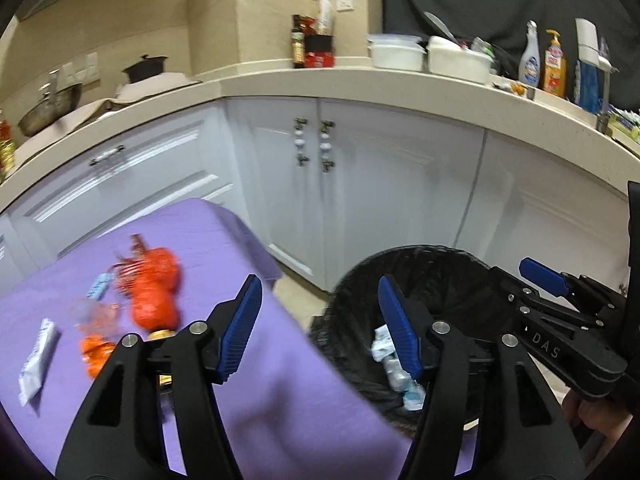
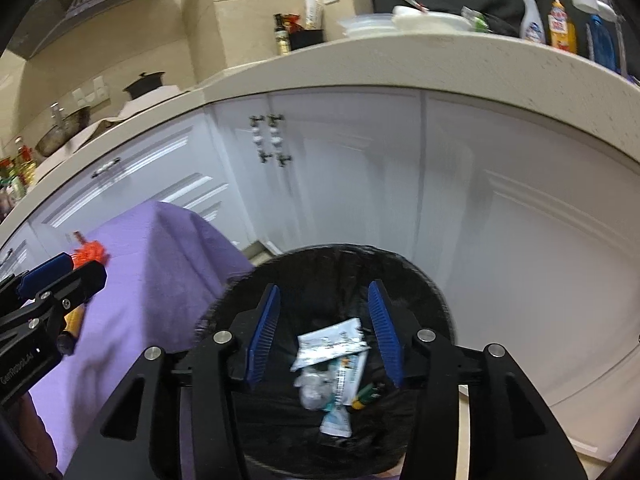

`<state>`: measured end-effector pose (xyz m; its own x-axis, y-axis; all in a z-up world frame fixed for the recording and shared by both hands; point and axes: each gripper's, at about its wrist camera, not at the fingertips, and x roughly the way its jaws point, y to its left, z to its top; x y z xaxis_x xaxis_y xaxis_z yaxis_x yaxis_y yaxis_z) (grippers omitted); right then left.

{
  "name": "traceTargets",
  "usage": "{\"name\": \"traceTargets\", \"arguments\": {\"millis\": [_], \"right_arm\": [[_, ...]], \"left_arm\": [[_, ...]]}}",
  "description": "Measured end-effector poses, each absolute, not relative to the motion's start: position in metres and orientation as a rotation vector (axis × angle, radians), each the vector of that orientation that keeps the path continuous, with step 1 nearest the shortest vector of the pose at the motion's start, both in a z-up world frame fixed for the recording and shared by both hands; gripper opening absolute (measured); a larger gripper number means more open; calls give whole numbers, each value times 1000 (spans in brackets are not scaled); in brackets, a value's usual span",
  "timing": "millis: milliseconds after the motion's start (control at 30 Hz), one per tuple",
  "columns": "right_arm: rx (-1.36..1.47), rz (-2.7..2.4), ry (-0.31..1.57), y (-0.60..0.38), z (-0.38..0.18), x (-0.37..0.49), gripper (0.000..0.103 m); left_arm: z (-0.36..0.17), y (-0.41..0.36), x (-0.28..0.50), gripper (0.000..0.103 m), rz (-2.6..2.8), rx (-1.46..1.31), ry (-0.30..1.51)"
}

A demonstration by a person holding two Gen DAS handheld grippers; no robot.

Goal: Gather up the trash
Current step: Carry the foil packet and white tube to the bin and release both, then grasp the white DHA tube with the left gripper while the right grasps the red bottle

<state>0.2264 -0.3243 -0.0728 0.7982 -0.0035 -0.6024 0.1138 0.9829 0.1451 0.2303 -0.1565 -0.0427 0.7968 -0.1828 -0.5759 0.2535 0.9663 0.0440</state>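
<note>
A black-lined trash bin [image 1: 440, 276] stands beside a purple-covered table [image 1: 256, 392]. White wrappers [image 2: 332, 346] and a small green-yellow item [image 2: 366, 394] lie inside the bin [image 2: 424, 284]. On the table lie an orange net bag [image 1: 154, 284], a crumpled orange wrapper [image 1: 96, 354], a white packet [image 1: 38, 360] and a small blue-white wrapper [image 1: 98, 286]. My left gripper [image 1: 320, 328] is open and empty, over the table's right edge. My right gripper [image 2: 324, 330] is open and empty, above the bin; it also shows in the left wrist view [image 1: 544, 276].
White kitchen cabinets [image 1: 360, 184] stand behind, under a beige counter [image 1: 320, 80] with tubs, bottles and a pot. The left gripper [image 2: 56, 272] shows at the left of the right wrist view. Tiled floor [image 1: 300, 288] lies between table and bin.
</note>
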Motion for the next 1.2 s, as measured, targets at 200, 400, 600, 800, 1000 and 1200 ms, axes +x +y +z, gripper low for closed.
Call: {"name": "traceTargets", "arguments": {"millis": [200,400,600,800,1000,1200], "right_arm": [[149,42,639,-275,-62,230,47],[124,156,651,-224,-58,232,47],[83,234,668,-177,-59,233,47],[48,286,693,-143,-62,236,47],[21,312,712,-120,-66,240,47],[8,316,733,-111,-71,245,47]], "left_arm": [[-36,-92,212,64,-119,80,602],[-37,-22,193,64,22,56,613],[-45,56,175,65,184,25,643],[-52,112,164,67,287,-31,670],[-64,150,172,70,290,-84,737],[-83,158,188,71,238,-84,814]]}}
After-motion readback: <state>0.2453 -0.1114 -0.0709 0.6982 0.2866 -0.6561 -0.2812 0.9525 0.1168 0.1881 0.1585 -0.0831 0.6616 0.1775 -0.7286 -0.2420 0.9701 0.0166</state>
